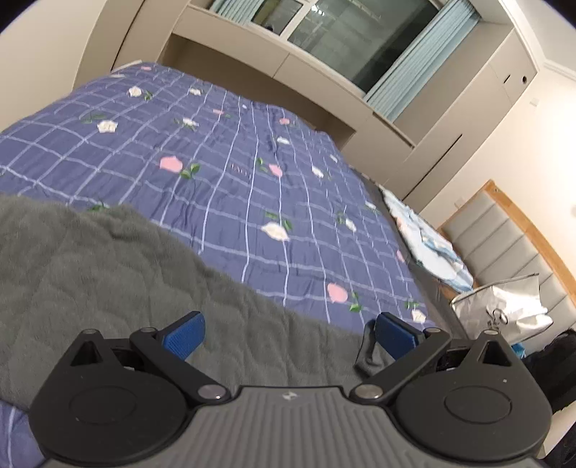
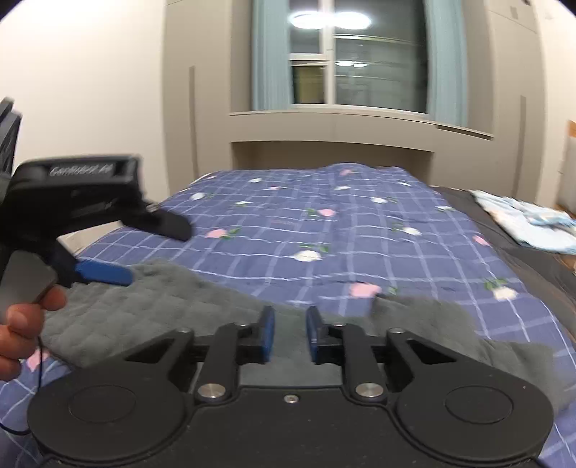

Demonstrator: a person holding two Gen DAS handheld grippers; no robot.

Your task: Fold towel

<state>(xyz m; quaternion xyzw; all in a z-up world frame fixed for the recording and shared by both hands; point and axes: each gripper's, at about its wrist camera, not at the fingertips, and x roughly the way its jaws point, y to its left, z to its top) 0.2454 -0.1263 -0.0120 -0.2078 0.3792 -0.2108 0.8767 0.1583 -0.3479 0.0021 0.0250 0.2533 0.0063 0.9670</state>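
Left view: left gripper [image 1: 288,333] jaws wide apart over grey towel [image 1: 90,273].
Right view: right gripper [image 2: 289,333] jaws narrowly parted, gripping nothing; a hand [image 2: 21,324] shows.
Surface: checked floral bedspread [image 2: 360,230] below a window [image 2: 360,61].

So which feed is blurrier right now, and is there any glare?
Right wrist view: motion blur smears the left tongs and the grey towel edge; ceiling-light glare in the window. Left wrist view: sharper, fisheye bends the bedspread grid.

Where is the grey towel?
The towel lies on the flowery blue quilt, at its near edge, just ahead of both tongs in both views.
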